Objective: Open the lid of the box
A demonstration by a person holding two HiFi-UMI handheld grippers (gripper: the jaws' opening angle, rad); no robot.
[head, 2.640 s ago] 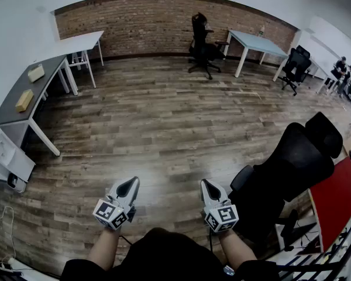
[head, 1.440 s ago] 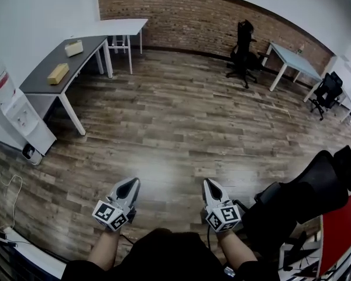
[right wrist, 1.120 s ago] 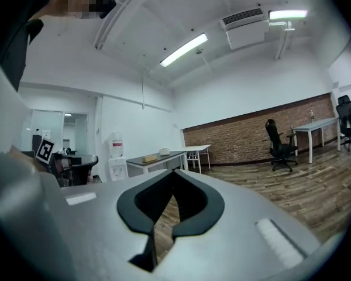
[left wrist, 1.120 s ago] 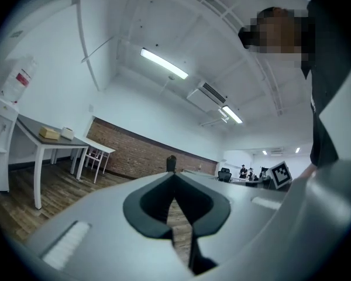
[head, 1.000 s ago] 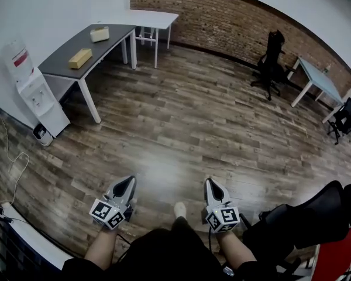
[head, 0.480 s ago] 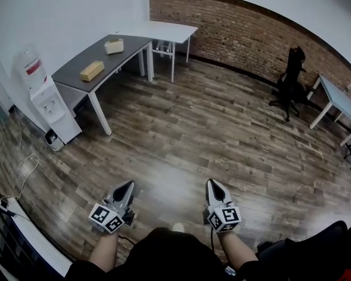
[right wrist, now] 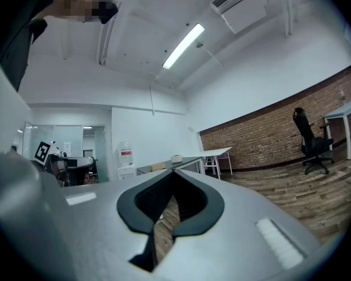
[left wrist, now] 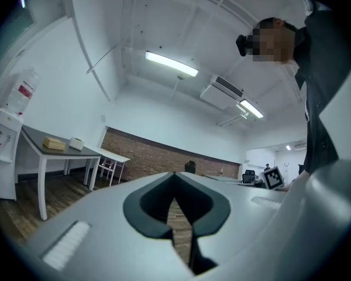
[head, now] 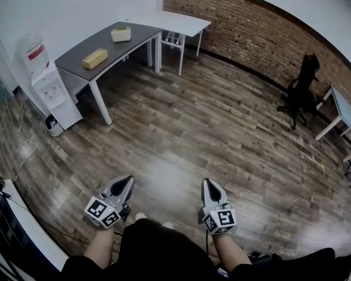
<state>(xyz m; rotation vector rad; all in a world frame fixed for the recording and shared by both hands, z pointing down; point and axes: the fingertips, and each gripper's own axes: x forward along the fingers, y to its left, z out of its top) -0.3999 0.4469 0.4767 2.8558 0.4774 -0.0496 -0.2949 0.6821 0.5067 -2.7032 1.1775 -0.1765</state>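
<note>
Head view looks steeply down on a wide wooden floor [head: 193, 127], closed off at the far side by a brick wall [head: 251, 34] and at the left by a white wall [head: 58, 4]. A dark grey counter [head: 76, 60] stands along the white wall, and a white counter [head: 175, 22] meets its far end. A water dispenser [head: 47, 89] stands just beside the grey counter's near end. A black office chair [head: 304, 89] stands well apart from it, near the brick wall. The person [head: 158, 253], in dark clothing, fills the bottom edge.

The left tongs [head: 126, 182] and the right tongs [head: 207, 182] hang side by side over bare floor, tips pointing away from the person. In the left gripper view the left tongs [left wrist: 175, 174] have their jaws together with nothing between them; floor boards show through the narrow slit below the tips. The right gripper view shows the right tongs [right wrist: 174, 171] likewise closed on nothing.

Two boxes lie on the grey counter, well apart from both tongs: a tan box [head: 95, 58] nearer the dispenser and a paler box [head: 121, 34] farther along. Which one is meant for opening I cannot tell, and their lids are too small to make out.
</note>
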